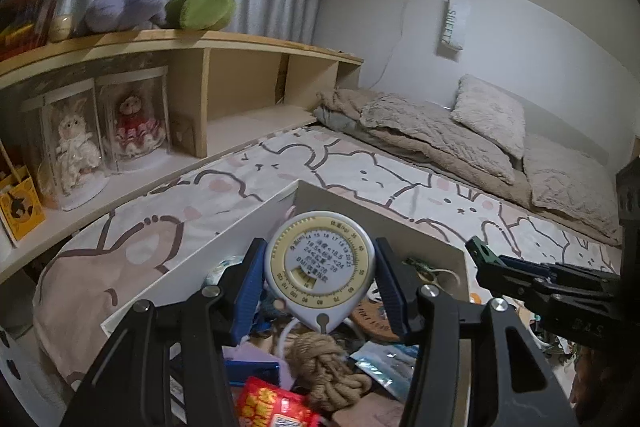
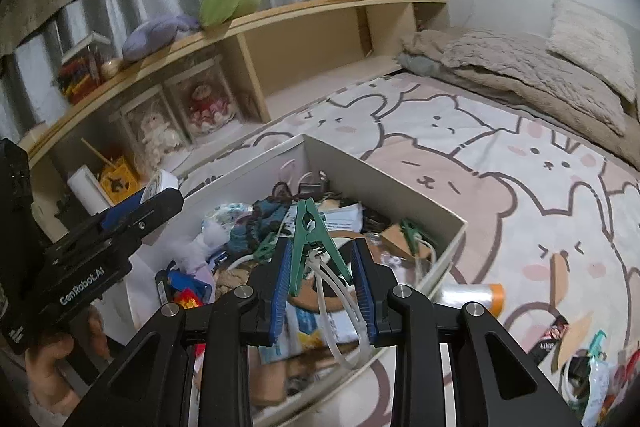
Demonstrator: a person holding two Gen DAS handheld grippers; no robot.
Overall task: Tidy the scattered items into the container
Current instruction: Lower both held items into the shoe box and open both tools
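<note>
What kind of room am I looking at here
Most likely a bedroom: a bed with a cartoon-animal sheet, fluffy pillows against the wall, and a wooden shelf holding plush toys and boxed dolls.

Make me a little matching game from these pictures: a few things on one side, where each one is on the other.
Things:
1. round BMI dial
2. green clothes peg
3. rope knot
4. green plush

Places:
A. on top of the wooden shelf
B. held in the right claw
C. lying in the white box
D. held in the left claw

Pairs: 1-D, 2-B, 3-C, 4-A
</note>
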